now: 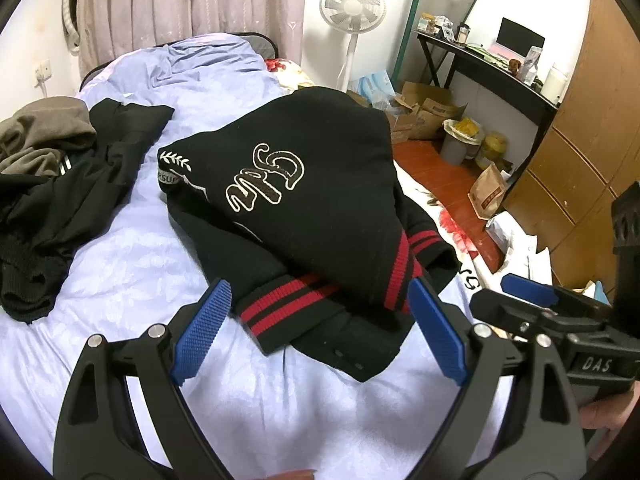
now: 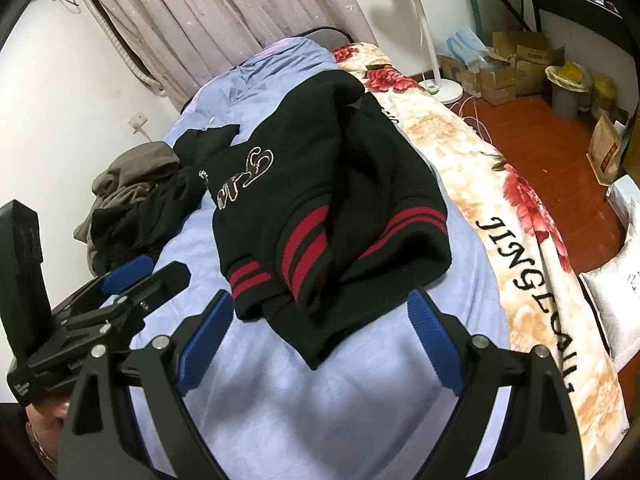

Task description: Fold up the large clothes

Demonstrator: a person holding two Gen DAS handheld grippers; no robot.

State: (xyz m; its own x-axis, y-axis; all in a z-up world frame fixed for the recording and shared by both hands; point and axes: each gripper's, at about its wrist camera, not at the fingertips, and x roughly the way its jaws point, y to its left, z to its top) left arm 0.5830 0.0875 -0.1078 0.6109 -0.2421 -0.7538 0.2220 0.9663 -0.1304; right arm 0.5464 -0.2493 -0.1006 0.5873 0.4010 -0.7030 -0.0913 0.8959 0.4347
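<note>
A black varsity jacket (image 1: pixel 320 184) with red-striped ribbed cuffs and hem and cream lettering lies bunched and partly folded on the lilac bedsheet (image 1: pixel 140 280). It also shows in the right wrist view (image 2: pixel 340 184). My left gripper (image 1: pixel 320 320) is open and empty, its blue pads either side of the jacket's striped hem, just above it. My right gripper (image 2: pixel 324 320) is open and empty, just short of the jacket's near edge. Each gripper shows in the other's view, the right at the right edge (image 1: pixel 532 300) and the left at the left edge (image 2: pixel 132 280).
A pile of black and olive clothes (image 1: pixel 48 184) lies on the bed's left side. A floral blanket (image 2: pixel 520 240) runs along the bed's right edge. Beyond it are a white fan (image 1: pixel 352 12), cardboard boxes (image 1: pixel 424 108), a bin (image 1: pixel 456 140), a desk (image 1: pixel 480 60) and a wooden wardrobe (image 1: pixel 592 120).
</note>
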